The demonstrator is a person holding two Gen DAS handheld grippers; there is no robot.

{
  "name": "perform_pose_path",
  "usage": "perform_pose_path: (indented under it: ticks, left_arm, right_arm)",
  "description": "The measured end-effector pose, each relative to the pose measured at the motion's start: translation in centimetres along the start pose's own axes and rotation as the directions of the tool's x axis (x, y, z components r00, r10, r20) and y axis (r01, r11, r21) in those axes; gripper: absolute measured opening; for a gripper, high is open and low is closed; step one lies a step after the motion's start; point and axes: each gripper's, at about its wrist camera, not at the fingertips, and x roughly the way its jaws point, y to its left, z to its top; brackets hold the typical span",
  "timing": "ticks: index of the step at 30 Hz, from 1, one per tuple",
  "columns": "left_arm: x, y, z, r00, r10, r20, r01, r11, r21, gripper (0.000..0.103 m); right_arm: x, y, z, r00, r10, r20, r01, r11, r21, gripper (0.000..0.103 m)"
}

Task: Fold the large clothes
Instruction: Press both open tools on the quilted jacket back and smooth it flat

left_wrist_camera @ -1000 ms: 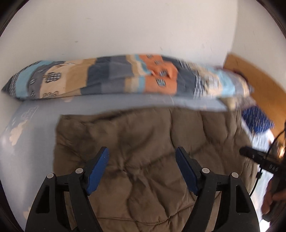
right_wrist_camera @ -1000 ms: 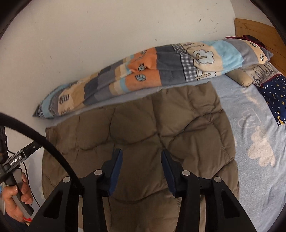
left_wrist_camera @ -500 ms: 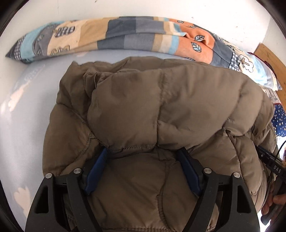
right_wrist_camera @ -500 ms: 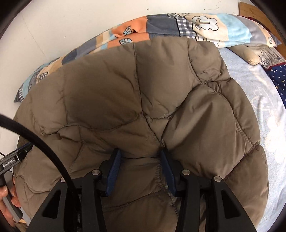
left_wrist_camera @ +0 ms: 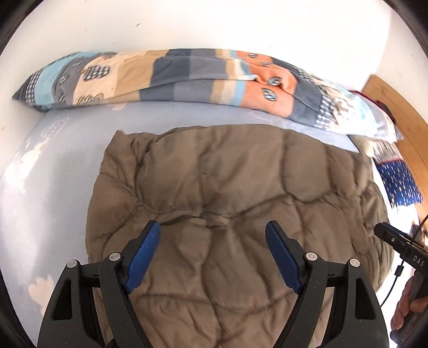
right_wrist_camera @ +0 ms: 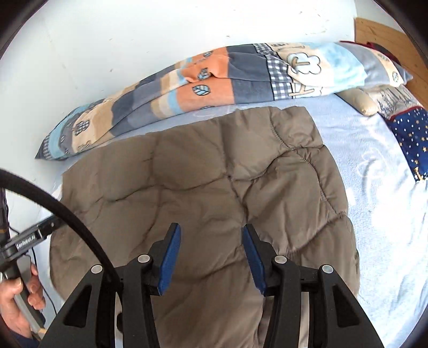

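Brown quilted jacket (left_wrist_camera: 232, 214) lies spread on the bed sheet (left_wrist_camera: 53, 187), its far edge just short of the patchwork bolster (left_wrist_camera: 187, 77) along the white wall (left_wrist_camera: 214, 24). In my right wrist view the jacket (right_wrist_camera: 203, 187) fills the middle, with the pale blue sheet (right_wrist_camera: 379, 214) bare to its right and a star-print cushion (right_wrist_camera: 412, 139) near the wooden headboard (right_wrist_camera: 388, 34).

Left gripper (left_wrist_camera: 212, 246): jaws wide, blue pads (left_wrist_camera: 143, 257) clear of the fabric on both sides, nothing pinched. It hangs over the jacket's near half.

Right gripper (right_wrist_camera: 211, 257): jaws narrower and opening; pads (right_wrist_camera: 171, 257) stand above the fabric, no fold between them.

Each view catches the other hand on its handle at the frame edge: right hand (left_wrist_camera: 409, 305), left hand (right_wrist_camera: 18, 299).
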Motion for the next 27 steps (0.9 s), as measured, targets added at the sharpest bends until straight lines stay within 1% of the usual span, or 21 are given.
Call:
perform_pose_path:
  ticks: [4,5,7,8,10,13,16,18,20,22,23,25,27]
  left_arm:
    - [0.1,-2.4,-1.2,0.999,-0.012,-0.038,0.015,0.996,0.086,0.080]
    - [0.4,-2.9,-1.5,0.999,-0.006,-0.047,0.011,0.994,0.105,0.080]
    - [1.3,-3.6,-2.2,0.998,0.034,-0.061,-0.025,0.990,0.136,0.080]
    - [1.9,-3.7,-2.3,0.996,0.050,-0.078,-0.039,0.990,0.139,0.080]
    - [3.1,-3.4,-2.5,0.993,0.053,-0.102,-0.041,0.992,0.120,0.081]
    - [4.5,-2.9,-2.5,0.991,0.059,-0.121,-0.046,0.993,0.106,0.082]
    - [4.9,-3.0,-2.5,0.990,0.076,-0.116,-0.062,0.991,0.122,0.082]
    - [4.6,-2.8,-2.3,0.991,0.065,-0.116,-0.052,0.992,0.112,0.082]
    - [3.7,-2.4,-1.9,0.994,0.044,-0.105,-0.033,0.995,0.096,0.082]
    - [2.5,-1.3,-1.3,0.996,0.052,-0.074,-0.046,0.996,0.075,0.082]
    - [2.0,-0.7,-1.1,0.996,0.062,-0.061,-0.058,0.997,0.060,0.082]
    - [1.0,1.0,-0.7,0.996,0.074,-0.044,-0.073,0.997,0.022,0.082]
    - [0.7,3.1,-0.4,0.994,0.099,-0.050,-0.100,0.995,-0.027,0.082]
  right_arm:
    - [-0.5,2.2,-1.4,0.999,0.030,-0.035,-0.032,0.998,-0.059,0.051]
    - [-0.4,2.8,-1.9,0.998,0.037,-0.042,-0.040,0.997,-0.072,0.051]
    - [0.2,3.8,-2.6,0.997,0.048,-0.062,-0.054,0.993,-0.103,0.051]
    - [0.8,4.3,-2.9,0.996,0.042,-0.080,-0.052,0.991,-0.125,0.051]
    - [2.3,4.8,-3.1,0.994,0.014,-0.106,-0.029,0.989,-0.142,0.051]
    - [4.7,4.4,-3.4,0.987,0.017,-0.160,-0.038,0.991,-0.127,0.054]
    - [5.8,4.0,-3.2,0.985,0.027,-0.168,-0.045,0.994,-0.100,0.055]
    - [5.9,4.1,-3.0,0.985,0.018,-0.169,-0.037,0.993,-0.109,0.056]
    - [5.6,4.0,-2.7,0.984,0.029,-0.174,-0.046,0.995,-0.093,0.056]
    - [4.4,3.8,-2.6,0.985,0.062,-0.160,-0.074,0.995,-0.072,0.056]
    - [3.4,3.3,-2.2,0.988,0.080,-0.135,-0.087,0.995,-0.052,0.056]
    - [1.6,1.7,-1.6,0.994,0.073,-0.079,-0.075,0.997,-0.018,0.056]
    - [-0.1,-0.3,-1.1,0.999,0.037,-0.021,-0.037,0.999,0.011,0.056]
